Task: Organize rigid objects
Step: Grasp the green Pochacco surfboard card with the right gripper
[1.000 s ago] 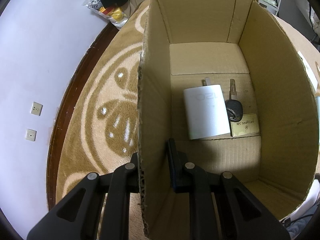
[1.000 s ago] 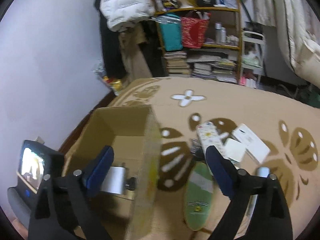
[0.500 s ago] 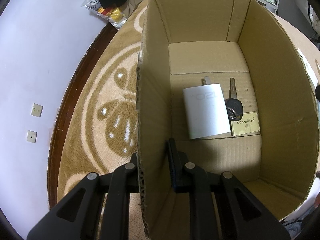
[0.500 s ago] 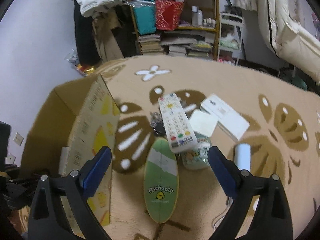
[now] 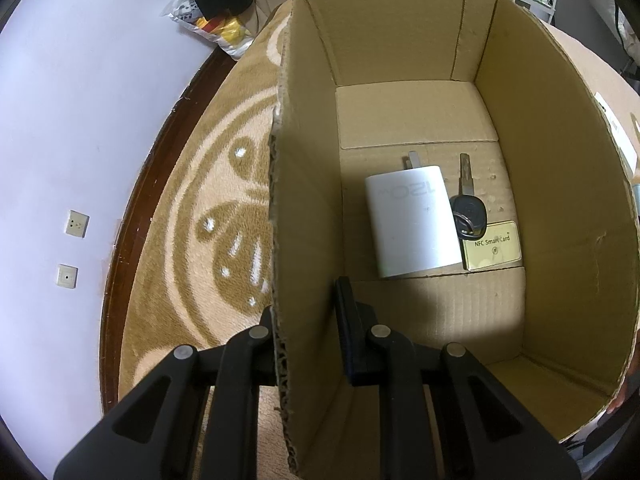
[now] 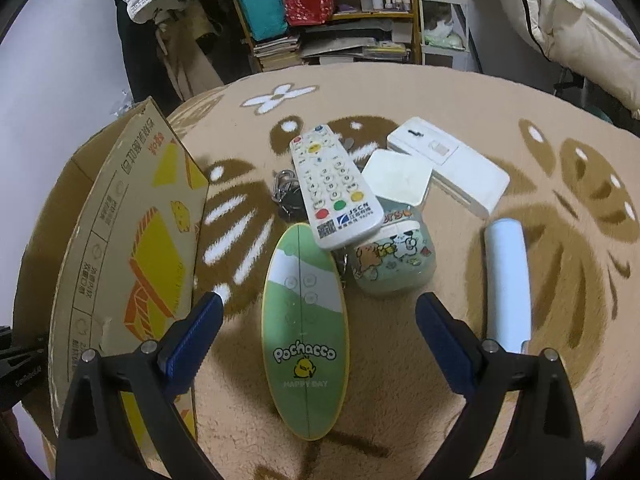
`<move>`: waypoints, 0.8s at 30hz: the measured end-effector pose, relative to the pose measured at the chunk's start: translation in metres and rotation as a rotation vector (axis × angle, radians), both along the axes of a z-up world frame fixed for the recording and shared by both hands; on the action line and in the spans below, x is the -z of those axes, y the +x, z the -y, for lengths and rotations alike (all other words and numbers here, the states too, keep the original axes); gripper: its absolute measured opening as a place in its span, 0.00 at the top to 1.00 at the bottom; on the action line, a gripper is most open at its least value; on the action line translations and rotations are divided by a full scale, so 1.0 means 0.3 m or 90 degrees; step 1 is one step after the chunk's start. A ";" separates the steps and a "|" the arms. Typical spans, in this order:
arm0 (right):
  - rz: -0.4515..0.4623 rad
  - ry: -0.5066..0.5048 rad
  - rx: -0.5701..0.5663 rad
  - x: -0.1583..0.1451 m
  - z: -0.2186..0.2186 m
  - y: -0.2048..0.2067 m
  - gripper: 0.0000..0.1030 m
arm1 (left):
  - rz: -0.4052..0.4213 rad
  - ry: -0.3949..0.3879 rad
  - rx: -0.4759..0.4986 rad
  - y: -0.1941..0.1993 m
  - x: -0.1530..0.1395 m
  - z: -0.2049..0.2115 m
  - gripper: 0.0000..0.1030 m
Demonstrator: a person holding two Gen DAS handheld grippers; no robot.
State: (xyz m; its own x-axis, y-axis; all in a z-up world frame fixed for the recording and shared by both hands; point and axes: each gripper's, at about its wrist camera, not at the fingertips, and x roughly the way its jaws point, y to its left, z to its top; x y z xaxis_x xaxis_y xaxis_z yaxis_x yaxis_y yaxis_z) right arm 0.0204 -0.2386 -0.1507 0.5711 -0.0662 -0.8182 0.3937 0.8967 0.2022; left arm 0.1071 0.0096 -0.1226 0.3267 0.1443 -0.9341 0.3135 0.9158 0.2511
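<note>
My left gripper (image 5: pixel 308 324) is shut on the near-left wall of a cardboard box (image 5: pixel 304 184). Inside lie a white charger (image 5: pixel 412 224), a black car key (image 5: pixel 468 208) and a gold NFC card (image 5: pixel 492 246). My right gripper (image 6: pixel 318 320) is open and empty above a green oval Pochacco board (image 6: pixel 306 332). Beyond it lie a white remote (image 6: pixel 334 188), a cartoon-printed pouch (image 6: pixel 392 260), two white boxes (image 6: pixel 400 178) (image 6: pixel 456 164), a pale blue cylinder (image 6: pixel 506 276) and a key bunch (image 6: pixel 286 192). The box's printed side (image 6: pixel 140 248) stands to the left.
A tan carpet with brown leaf patterns (image 6: pixel 400 96) covers the floor. A cluttered shelf (image 6: pixel 340 12) and stacked books stand at the back. A white wall with sockets (image 5: pixel 76 224) and a dark baseboard lie left of the box. White bedding (image 6: pixel 580 12) hangs at the far right.
My right gripper has swung right, away from the box, and down over the pile of objects, staying open. My left gripper and the box have barely moved.
</note>
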 end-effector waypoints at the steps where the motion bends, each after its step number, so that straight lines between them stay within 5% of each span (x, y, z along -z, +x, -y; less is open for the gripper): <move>1: -0.004 0.002 -0.001 0.005 -0.001 0.001 0.02 | 0.000 0.000 0.000 0.000 0.000 0.000 0.83; 6: -0.017 0.008 -0.005 0.031 -0.008 0.006 0.06 | 0.000 -0.001 -0.001 -0.001 -0.002 -0.001 0.83; 11: -0.057 0.023 -0.026 0.074 -0.023 0.021 0.39 | -0.002 -0.003 -0.003 -0.001 -0.003 -0.003 0.83; 24: -0.048 0.029 -0.031 0.087 -0.038 0.045 0.35 | -0.003 -0.002 -0.003 0.003 -0.004 -0.008 0.83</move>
